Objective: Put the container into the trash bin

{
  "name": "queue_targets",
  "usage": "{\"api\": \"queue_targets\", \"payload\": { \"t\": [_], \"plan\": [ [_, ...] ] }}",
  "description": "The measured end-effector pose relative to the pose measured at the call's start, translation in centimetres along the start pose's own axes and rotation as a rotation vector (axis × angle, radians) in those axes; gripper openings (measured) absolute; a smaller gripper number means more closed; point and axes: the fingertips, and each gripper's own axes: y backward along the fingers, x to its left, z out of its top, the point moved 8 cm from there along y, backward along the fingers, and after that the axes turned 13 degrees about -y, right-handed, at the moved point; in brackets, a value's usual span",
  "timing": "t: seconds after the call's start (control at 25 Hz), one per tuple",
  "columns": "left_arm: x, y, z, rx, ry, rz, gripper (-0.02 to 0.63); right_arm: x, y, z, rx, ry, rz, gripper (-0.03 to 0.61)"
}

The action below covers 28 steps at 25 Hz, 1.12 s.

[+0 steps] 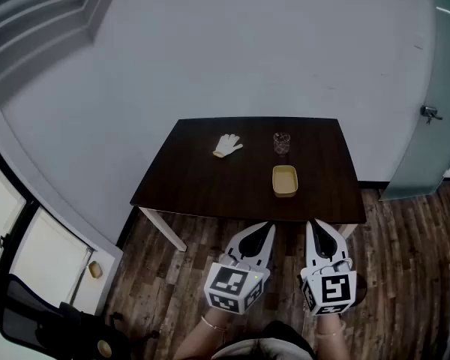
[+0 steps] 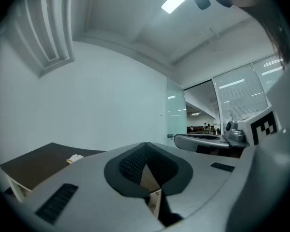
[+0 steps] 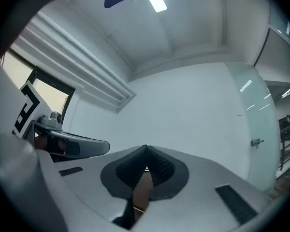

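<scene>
While the yellow container (image 1: pixel 284 181) sits mid-frame on the dark table (image 1: pixel 202 190), the left gripper (image 1: pixel 265 228) and right gripper (image 1: pixel 318 226) hang below it, jaws together on nothing.

A dark brown table (image 1: pixel 210 182) on white legs stands at the centre, against a plain pale grey wall (image 1: pixel 247 43). The floor (image 1: pixel 412 276) is wood plank in mixed tones. At 3 o'clock is a frosted glass door (image 1: pixel 420 156) with a metal handle (image 1: pixel 430 113). White panels (image 1: pixel 41 253) stand at 8 o'clock and a black chair (image 1: pixel 30 325) at 7 o'clock. A strip light (image 2: pixel 176 1) glows on the ceiling.
</scene>
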Motion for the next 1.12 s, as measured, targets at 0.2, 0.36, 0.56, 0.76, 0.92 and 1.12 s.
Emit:
{"api": "queue_targets", "payload": {
  "t": [0.2,0.36,0.56,0.76,0.92,1.12],
  "plan": [
    [1.8,2.6,-0.2,-0.002,0.005,-0.011,0.015,2.6,0.3,-0.3,-0.025,-0.020,-0.023,0.006],
    [2.1,3.0,-0.5,-0.005,0.009,-0.022,0.015,2.8,0.4,-0.4,-0.043,-0.029,-0.039,0.006],
    [1.7,1.9,-0.7,-0.005,0.017,-0.028,0.015,1.7,0.2,-0.3,-0.036,-0.022,-0.040,0.006],
    [0.7,-1.1,-0.8,-0.004,0.010,-0.027,0.015,-0.7,-0.8,-0.5,-0.004,-0.014,-0.006,0.006],
    [0.1,-3.6,-1.0,-0.001,0.012,-0.011,0.015,-3.0,-2.0,-0.7,0.016,-0.028,0.022,0.006],
    [-0.6,-6.4,-1.3,0.011,0.012,0.022,0.015,-5.7,-3.3,-1.0,0.033,-0.041,0.044,0.006]
  ]
}}
